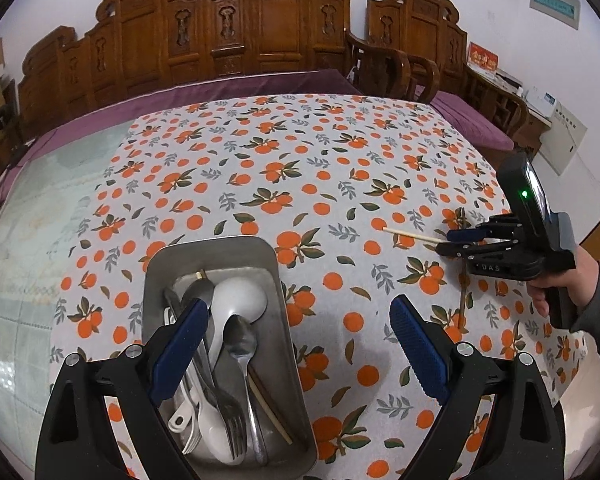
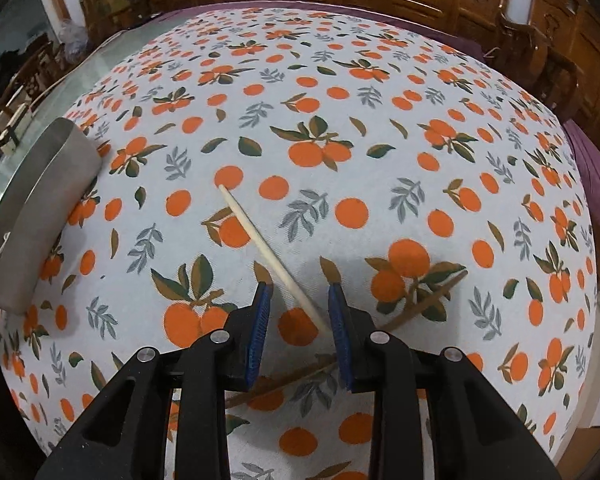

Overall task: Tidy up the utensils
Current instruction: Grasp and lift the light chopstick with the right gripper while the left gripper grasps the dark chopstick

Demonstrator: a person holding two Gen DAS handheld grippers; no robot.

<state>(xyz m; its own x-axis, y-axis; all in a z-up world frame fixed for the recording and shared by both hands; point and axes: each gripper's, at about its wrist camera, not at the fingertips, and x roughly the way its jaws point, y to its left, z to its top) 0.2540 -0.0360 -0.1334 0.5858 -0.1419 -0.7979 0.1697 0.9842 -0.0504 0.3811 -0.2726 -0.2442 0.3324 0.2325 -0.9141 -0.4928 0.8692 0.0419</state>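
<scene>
We have the pale wooden chopstick at frame centre on the orange-print tablecloth, between our right gripper's parted fingers; closing comes next. Our left gripper hangs released over the steel tray of cutlery.

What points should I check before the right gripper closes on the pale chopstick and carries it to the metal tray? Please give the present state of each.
1. Pale chopstick lies between the right gripper fingers: ok.
2. Right gripper open enough to close on it: ok, with a gap on both sides.
3. Only one stick in the grasp: not ok; a dark chopstick crosses under the fingers.
4. Metal tray has room: ok, though spoons and a fork fill its left side.
5. Left gripper out of the way: not ok; it is open over the tray.
6. Fingers touching the tablecloth: cannot tell.
</scene>
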